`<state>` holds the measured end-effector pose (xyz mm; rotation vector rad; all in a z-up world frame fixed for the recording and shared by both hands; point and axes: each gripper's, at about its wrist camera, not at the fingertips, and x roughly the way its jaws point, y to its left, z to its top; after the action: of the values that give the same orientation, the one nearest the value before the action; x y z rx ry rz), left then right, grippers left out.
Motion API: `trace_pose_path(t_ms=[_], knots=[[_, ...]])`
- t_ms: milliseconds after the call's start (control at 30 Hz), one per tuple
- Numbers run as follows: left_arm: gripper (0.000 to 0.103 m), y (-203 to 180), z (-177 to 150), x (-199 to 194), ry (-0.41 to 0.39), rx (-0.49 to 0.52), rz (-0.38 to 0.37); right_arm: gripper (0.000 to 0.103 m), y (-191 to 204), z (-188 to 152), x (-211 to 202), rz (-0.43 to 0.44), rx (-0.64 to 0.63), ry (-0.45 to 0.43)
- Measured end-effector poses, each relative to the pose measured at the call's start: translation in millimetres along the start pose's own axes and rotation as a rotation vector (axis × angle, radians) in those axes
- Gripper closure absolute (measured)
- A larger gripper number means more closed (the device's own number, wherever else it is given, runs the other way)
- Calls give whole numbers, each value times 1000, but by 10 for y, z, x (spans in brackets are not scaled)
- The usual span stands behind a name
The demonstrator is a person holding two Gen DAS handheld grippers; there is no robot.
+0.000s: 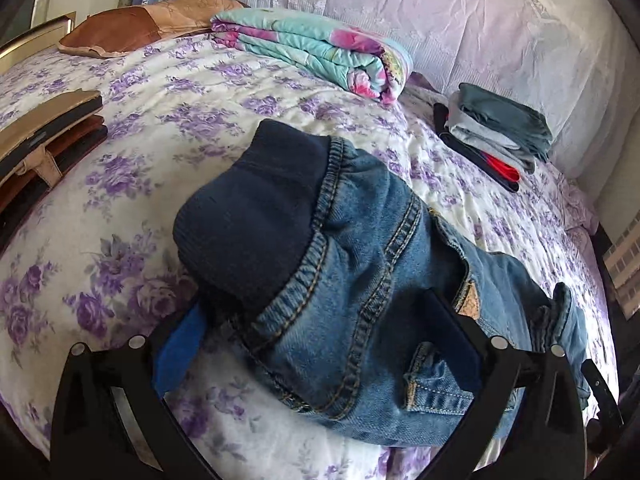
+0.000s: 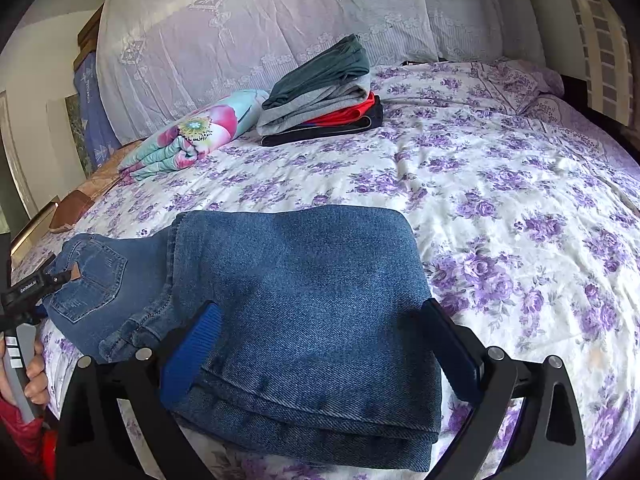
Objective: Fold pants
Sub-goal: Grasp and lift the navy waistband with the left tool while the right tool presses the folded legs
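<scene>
Blue denim pants [image 1: 360, 280] with a dark navy ribbed waistband [image 1: 256, 216] lie on the floral bedspread [image 1: 160, 128]. My left gripper [image 1: 320, 344] is open, its jaws wide apart on either side of the waist end. In the right wrist view the folded leg part of the pants [image 2: 312, 300] lies flat. My right gripper [image 2: 320, 352] is open, one blue pad [image 2: 192, 352] left of the folded denim and the other pad right of it. The left gripper [image 2: 36, 284] also shows by the back pocket [image 2: 90, 276].
A stack of folded clothes [image 2: 324, 96] sits toward the far side of the bed [image 2: 520, 184]; it also shows in the left wrist view [image 1: 496, 132]. A folded floral quilt [image 1: 316, 48] and a brown pillow [image 1: 132, 28] lie farther back. Books or boxes [image 1: 44, 140] sit at left.
</scene>
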<state>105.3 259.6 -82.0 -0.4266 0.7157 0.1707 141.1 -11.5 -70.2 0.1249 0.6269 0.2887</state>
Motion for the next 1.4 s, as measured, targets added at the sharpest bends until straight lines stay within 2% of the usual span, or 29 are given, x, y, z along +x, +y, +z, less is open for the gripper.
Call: trace_pose_path(t_ms=[533, 800, 967, 1067, 1200, 1267, 1400], knots=[[5, -53, -14, 15, -41, 25, 0, 3, -22, -3, -12, 6, 1, -1], [18, -120, -57, -48, -77, 64, 2, 3, -36, -2, -14, 11, 3, -1], [22, -127, -68, -75, -83, 66, -1, 3, -44, -5, -17, 12, 3, -1], [22, -51, -73, -94, -59, 33, -61, 3, -47, -7, -18, 13, 4, -2], [11, 164, -30, -97, -11, -47, -225, 3, -51, -9, -21, 14, 5, -2], [7, 219, 21, -48, 14, -88, -282, 3, -53, -10, -23, 15, 5, -3], [7, 233, 126, 64, 46, -156, -328, 3, -62, -11, -24, 18, 7, -4]])
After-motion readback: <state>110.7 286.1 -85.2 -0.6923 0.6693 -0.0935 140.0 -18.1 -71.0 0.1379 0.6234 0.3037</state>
